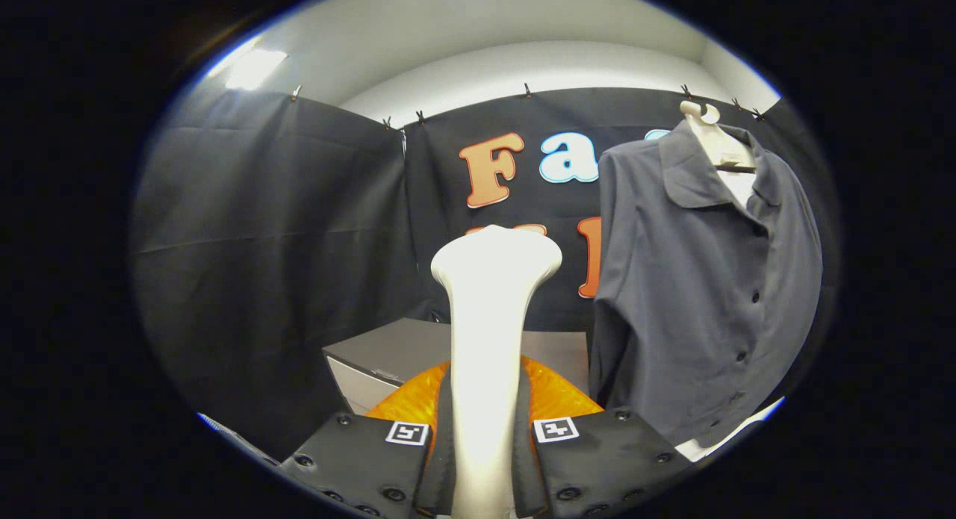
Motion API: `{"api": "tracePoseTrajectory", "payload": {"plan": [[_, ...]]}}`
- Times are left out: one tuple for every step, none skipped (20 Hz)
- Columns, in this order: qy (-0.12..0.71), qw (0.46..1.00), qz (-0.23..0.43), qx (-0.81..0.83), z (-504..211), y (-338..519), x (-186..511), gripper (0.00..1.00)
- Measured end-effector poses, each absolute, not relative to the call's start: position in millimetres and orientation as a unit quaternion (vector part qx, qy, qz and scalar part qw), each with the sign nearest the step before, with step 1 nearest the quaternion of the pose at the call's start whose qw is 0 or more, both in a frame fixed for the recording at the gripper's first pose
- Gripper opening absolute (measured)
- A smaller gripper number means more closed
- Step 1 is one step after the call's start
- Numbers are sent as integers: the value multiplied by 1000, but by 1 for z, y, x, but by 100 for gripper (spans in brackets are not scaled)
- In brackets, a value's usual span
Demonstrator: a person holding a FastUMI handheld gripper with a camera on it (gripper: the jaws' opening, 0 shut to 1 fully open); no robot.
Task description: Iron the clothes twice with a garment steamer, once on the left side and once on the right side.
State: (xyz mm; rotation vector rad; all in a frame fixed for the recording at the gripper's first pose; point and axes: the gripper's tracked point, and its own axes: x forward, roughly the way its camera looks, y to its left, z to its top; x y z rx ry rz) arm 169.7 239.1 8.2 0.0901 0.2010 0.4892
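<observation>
A white garment steamer point(487, 332) stands upright between my fingers, its flared head up near the middle of the view. My gripper point(482, 437) is shut on the steamer's handle, both fingers pressing its sides. A grey button-up shirt point(702, 280) hangs on a pale hanger point(715, 142) beyond the fingers and to the right, its front and collar facing me. The steamer head is left of the shirt and apart from it. Behind the handle shows an orange translucent part point(556, 396), whose belonging I cannot tell.
A grey box-like table point(396, 351) sits low behind the steamer, left of the shirt. Black cloth walls point(276, 228) close the booth on the left and back. A white surface edge point(739, 429) shows below the shirt's hem.
</observation>
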Motion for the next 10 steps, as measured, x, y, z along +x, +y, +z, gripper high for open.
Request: {"api": "tracePoseTrajectory", "payload": {"plan": [[91,963,249,49,15,227,162,37],[83,962,254,51,20,213,154,37],[75,963,255,48,24,196,149,37],[68,963,256,45,28,177,140,37],[61,963,257,44,30,160,134,37],[57,964,257,45,31,143,127,37],[53,964,256,49,33,126,124,37],[47,965,254,52,36,107,119,37],[41,966,249,55,37,90,117,37],[36,967,245,56,35,72,116,37]]}}
